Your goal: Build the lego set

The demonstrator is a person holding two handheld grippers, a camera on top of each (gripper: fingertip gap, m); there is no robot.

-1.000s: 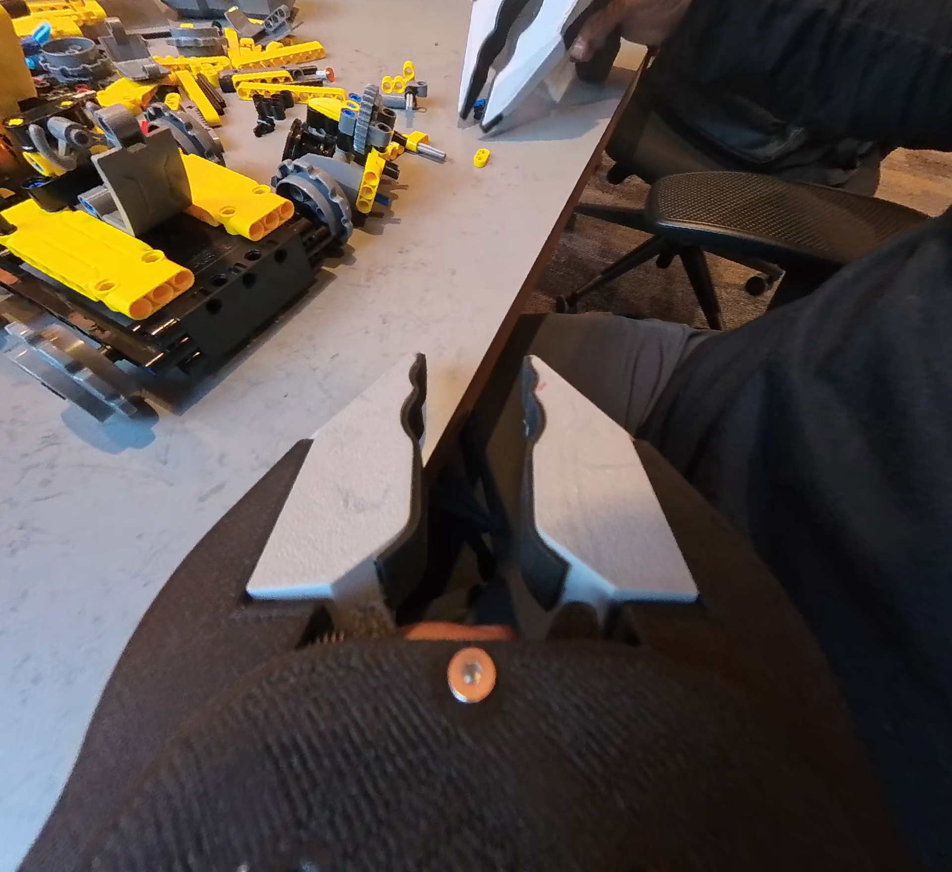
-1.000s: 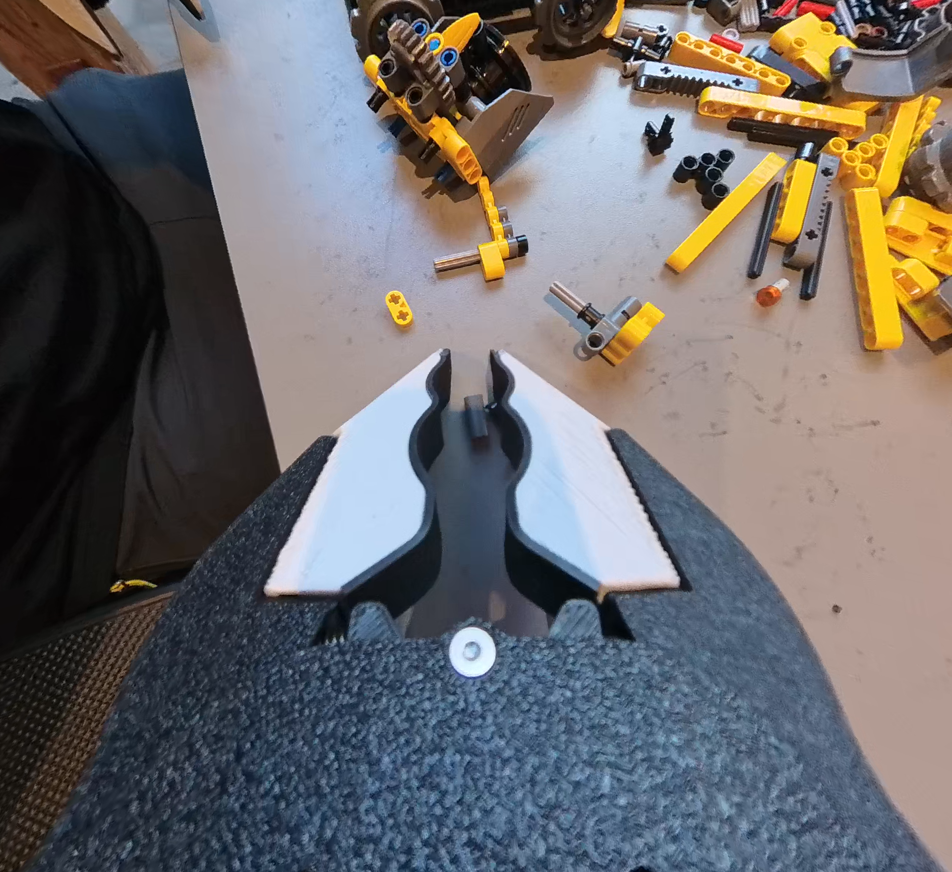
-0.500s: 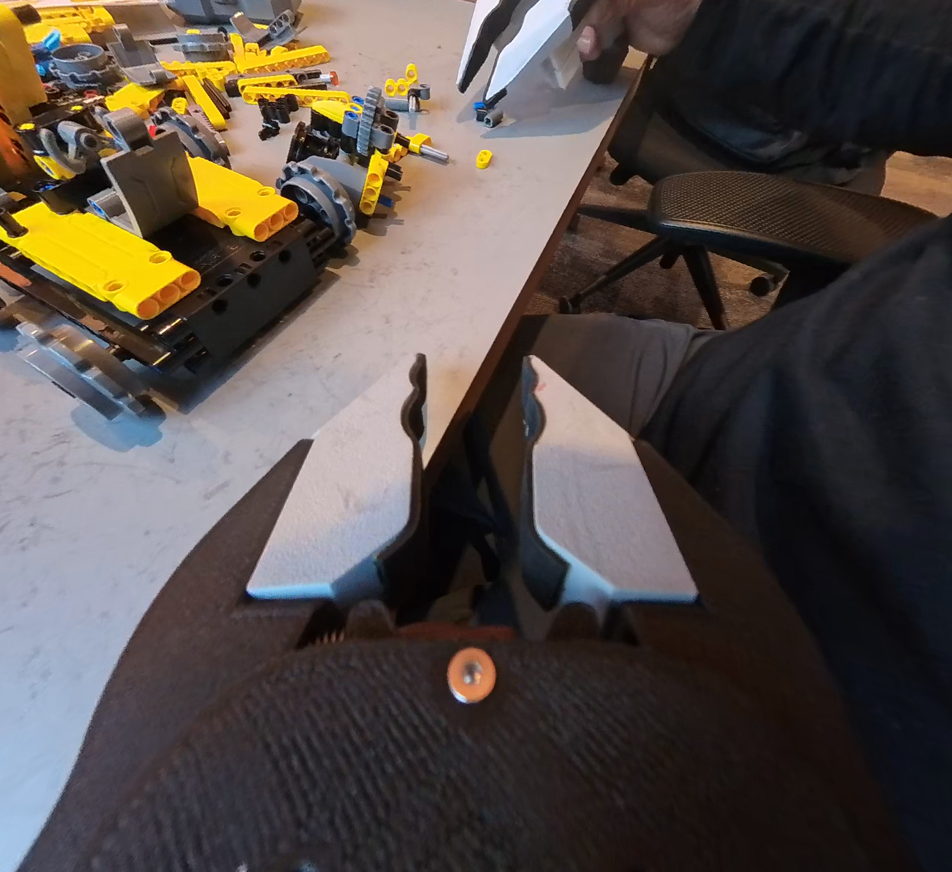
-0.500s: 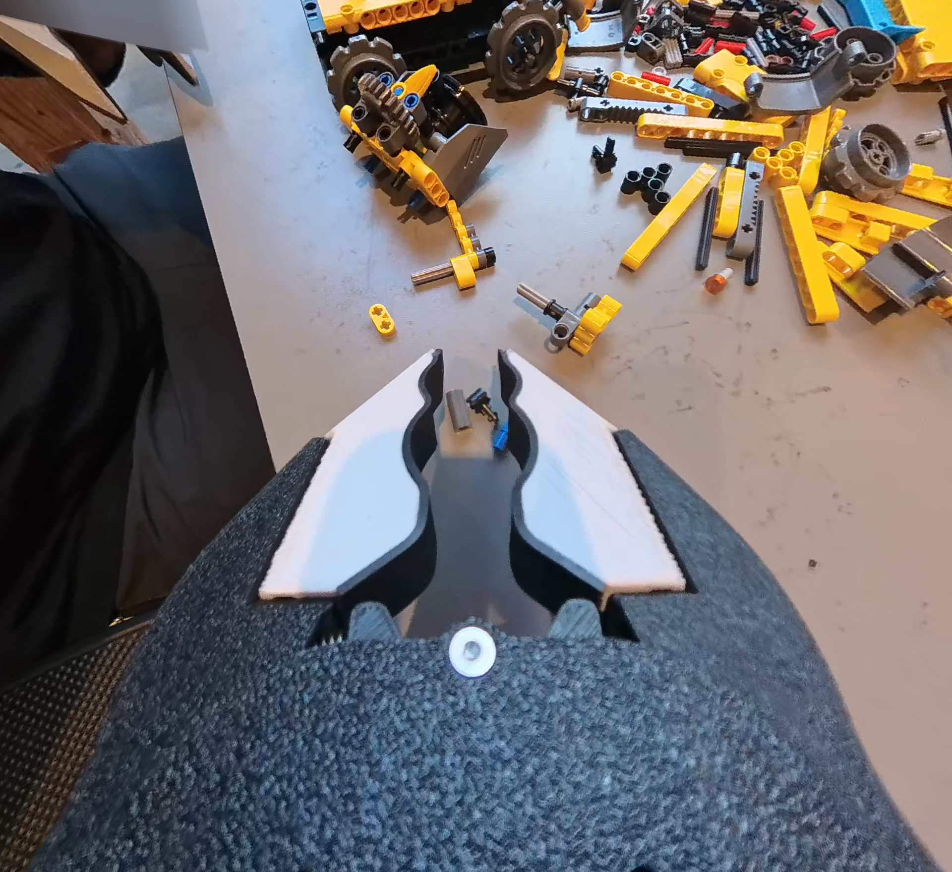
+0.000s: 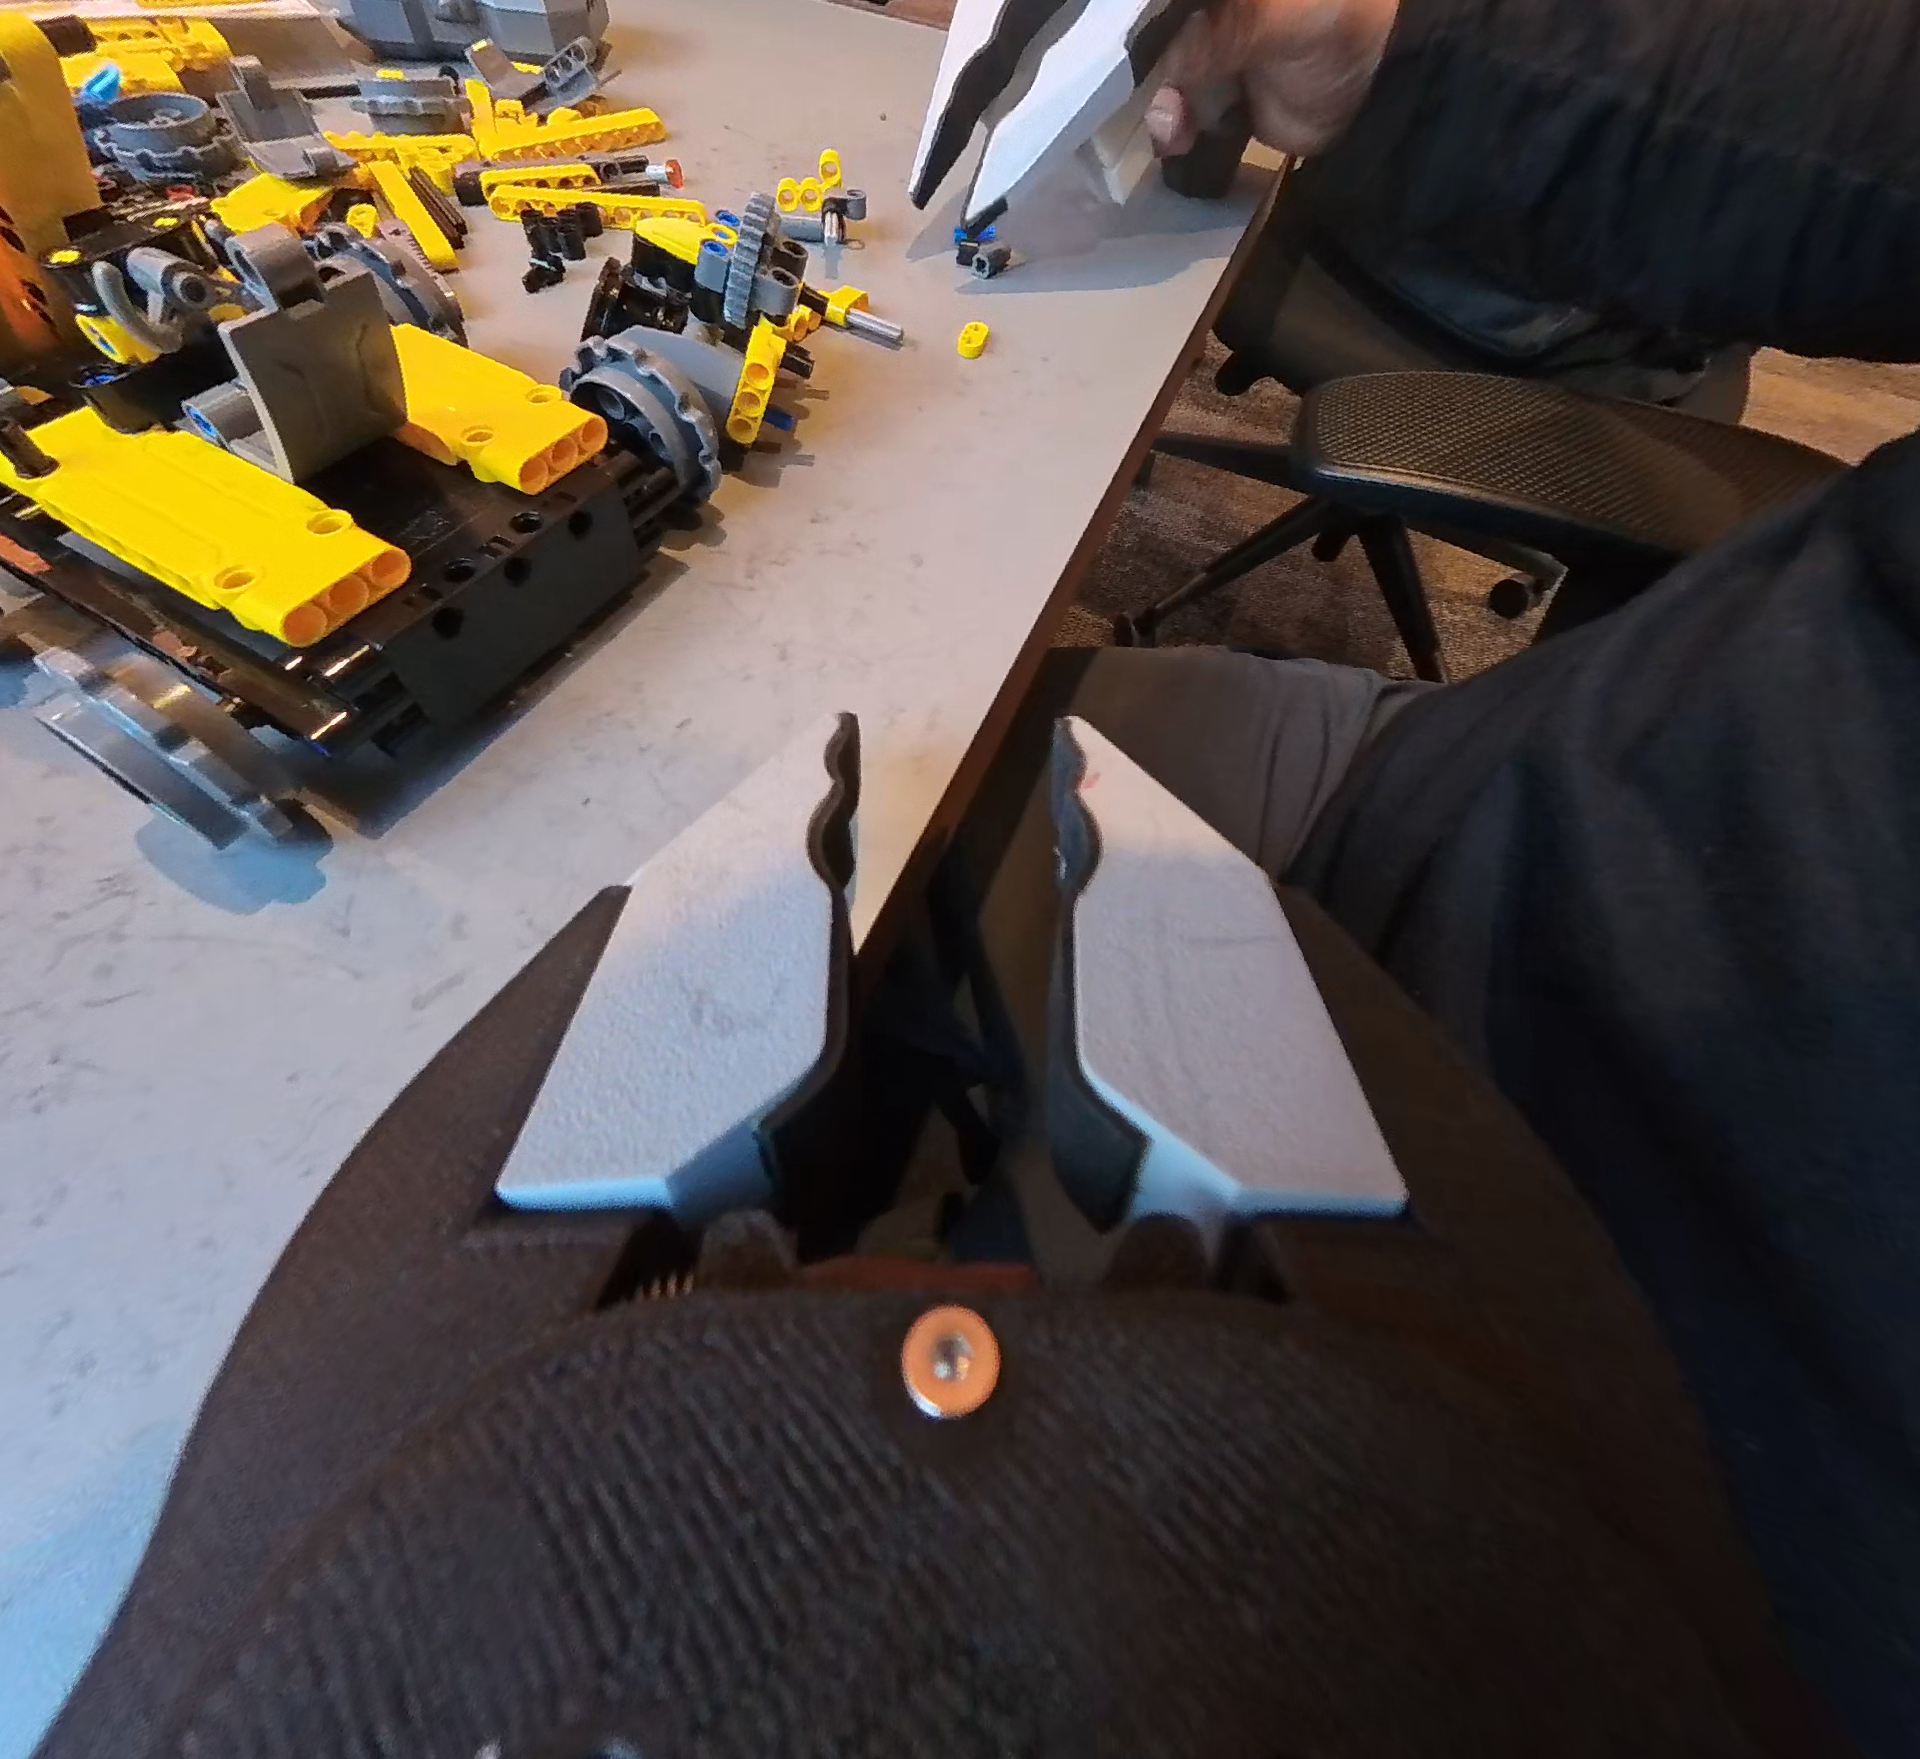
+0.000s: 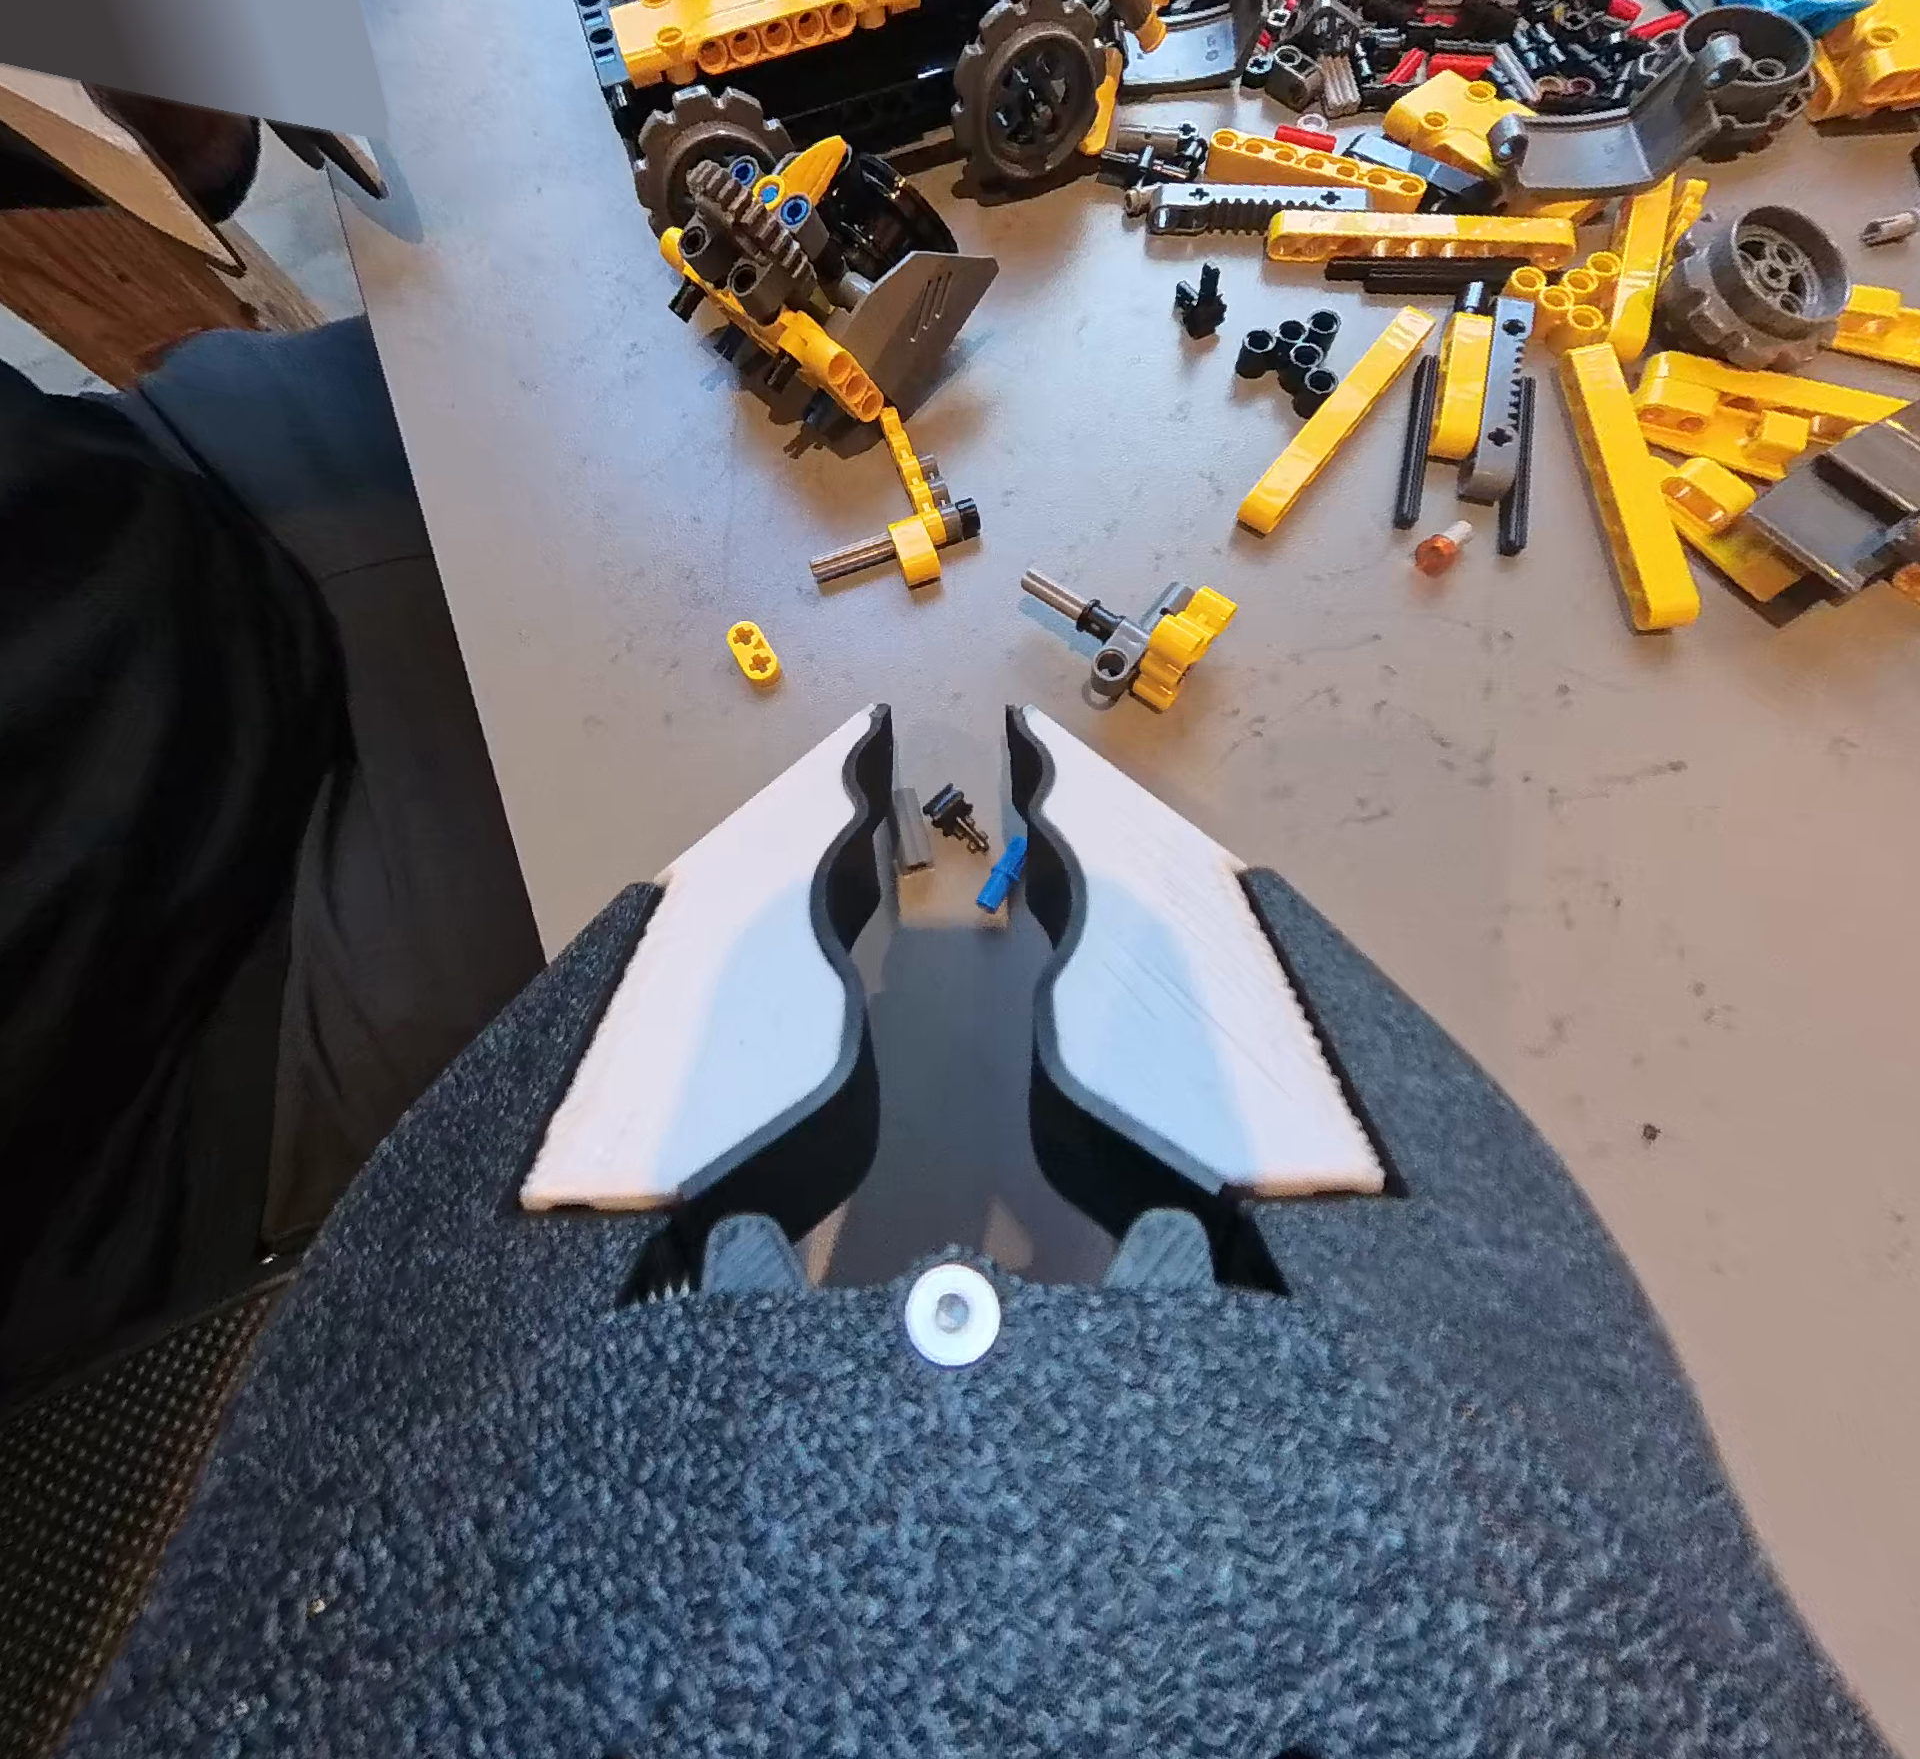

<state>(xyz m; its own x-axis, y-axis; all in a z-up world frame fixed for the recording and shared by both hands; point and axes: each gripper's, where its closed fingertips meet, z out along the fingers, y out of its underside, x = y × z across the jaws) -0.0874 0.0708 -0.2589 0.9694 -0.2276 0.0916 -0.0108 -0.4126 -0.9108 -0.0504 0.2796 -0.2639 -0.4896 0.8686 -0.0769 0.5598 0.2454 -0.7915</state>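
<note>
right gripper (image 6: 948, 722): jaws parted, empty, above small grey sleeve (image 6: 912, 828), black pin (image 6: 958, 816), blue pin (image 6: 1000, 874) by grey table (image 6: 1455, 878) near edge | left gripper (image 5: 951, 743): released, empty, over same edge | risk: tiny pins could roll off if nudged

Between the fingers of the right gripper (image 6: 948, 722), three small pins (image 6: 956, 831) are lying on the grey table (image 6: 1455, 878). Bare tabletop is being left just ahead, then scattered yellow beams (image 6: 1340, 416) are crowding the far right.
</note>
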